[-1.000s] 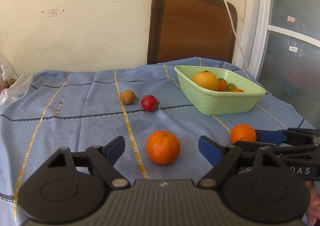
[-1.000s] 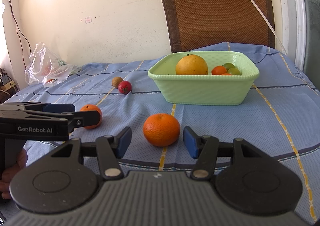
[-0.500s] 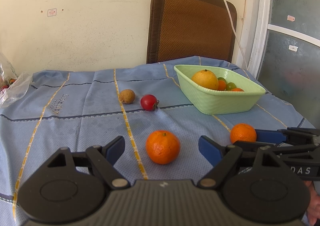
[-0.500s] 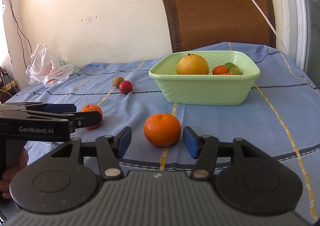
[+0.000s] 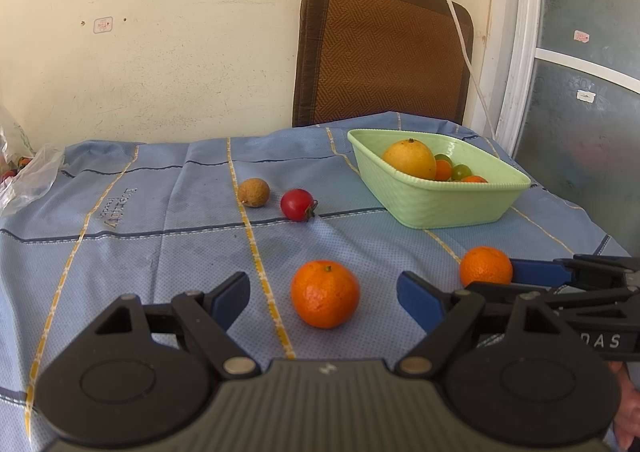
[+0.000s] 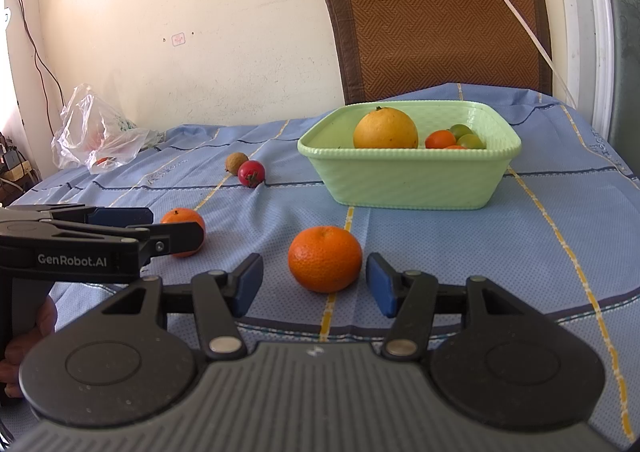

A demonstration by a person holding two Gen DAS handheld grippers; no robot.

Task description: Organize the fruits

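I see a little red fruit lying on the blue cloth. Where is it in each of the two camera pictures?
Left wrist view: the red fruit sits just above middle, right of the brown fruit, left of the green basket.
Right wrist view: the red fruit lies left of middle, overlapping the brown fruit.
Shared landmark: the green basket.
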